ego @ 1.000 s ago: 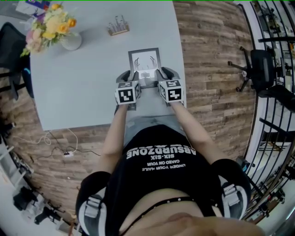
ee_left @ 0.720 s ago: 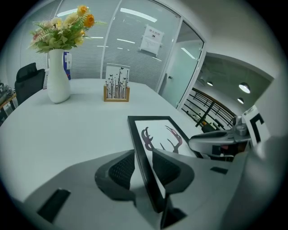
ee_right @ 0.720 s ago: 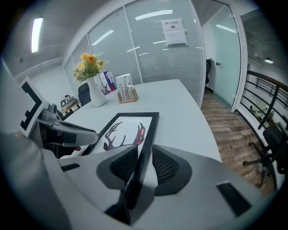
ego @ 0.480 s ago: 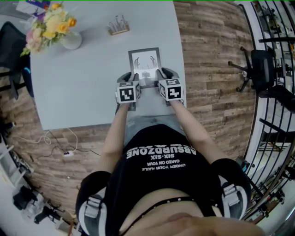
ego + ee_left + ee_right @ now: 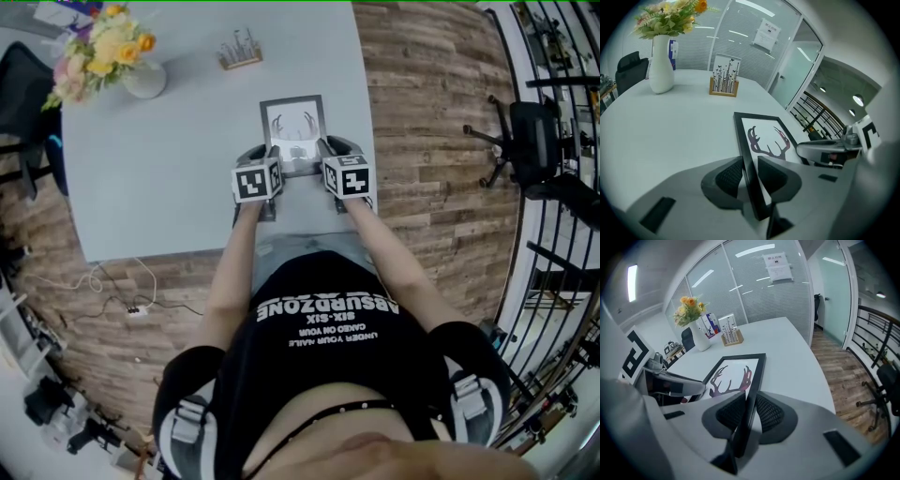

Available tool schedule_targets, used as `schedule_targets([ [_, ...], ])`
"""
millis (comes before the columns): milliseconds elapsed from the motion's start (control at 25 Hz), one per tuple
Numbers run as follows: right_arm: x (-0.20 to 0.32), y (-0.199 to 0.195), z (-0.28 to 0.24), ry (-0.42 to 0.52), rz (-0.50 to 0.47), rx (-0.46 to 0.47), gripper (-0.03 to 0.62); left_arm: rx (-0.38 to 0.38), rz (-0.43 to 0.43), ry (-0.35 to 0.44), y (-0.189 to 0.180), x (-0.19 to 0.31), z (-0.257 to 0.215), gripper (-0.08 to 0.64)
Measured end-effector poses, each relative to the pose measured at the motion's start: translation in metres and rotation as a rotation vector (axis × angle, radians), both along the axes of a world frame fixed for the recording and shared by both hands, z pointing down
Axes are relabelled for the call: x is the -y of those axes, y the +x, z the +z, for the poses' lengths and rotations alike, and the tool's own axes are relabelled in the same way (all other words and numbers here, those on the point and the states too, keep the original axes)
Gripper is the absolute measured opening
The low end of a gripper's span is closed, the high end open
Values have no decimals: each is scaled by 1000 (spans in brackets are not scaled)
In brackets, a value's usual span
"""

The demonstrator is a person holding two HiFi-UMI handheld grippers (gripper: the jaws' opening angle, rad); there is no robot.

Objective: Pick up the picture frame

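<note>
The picture frame [image 5: 293,127], black-edged with a dark antler print, lies on the grey table [image 5: 159,178] in front of the person. My left gripper [image 5: 265,155] is at its left edge and my right gripper [image 5: 335,148] at its right edge. In the left gripper view the frame's [image 5: 766,138] left edge stands between the two pads of the left gripper [image 5: 749,163], which press on it. In the right gripper view the right gripper's [image 5: 751,399] jaws have just been closing, and their pads sit against the frame's [image 5: 733,376] right edge.
A white vase [image 5: 142,82] of flowers and a small wooden card stand [image 5: 239,56] are at the table's far side. The table's right edge runs just beside the right gripper, with wood floor and a black office chair [image 5: 530,131] beyond. Another dark chair [image 5: 23,89] is on the left.
Both marker cubes have shifted slightly toward the far side, the left gripper rolling a little. The frame sits a touch farther up in the head view.
</note>
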State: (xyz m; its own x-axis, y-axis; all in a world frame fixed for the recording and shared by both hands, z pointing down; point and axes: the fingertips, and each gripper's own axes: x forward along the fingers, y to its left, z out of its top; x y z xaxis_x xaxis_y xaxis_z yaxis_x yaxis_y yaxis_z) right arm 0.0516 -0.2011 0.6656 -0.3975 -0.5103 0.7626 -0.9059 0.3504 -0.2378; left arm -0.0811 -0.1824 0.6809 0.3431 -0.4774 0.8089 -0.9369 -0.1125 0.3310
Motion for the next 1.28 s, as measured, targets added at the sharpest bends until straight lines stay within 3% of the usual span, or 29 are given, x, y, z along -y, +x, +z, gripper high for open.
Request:
schedule_targets([
  [320, 2, 3, -11, 13, -10, -4, 84, -19, -2, -24, 3, -3, -6, 110],
  [1280, 1, -2, -56, 61, -22, 51, 86, -71, 1, 6, -1, -3, -47, 110],
])
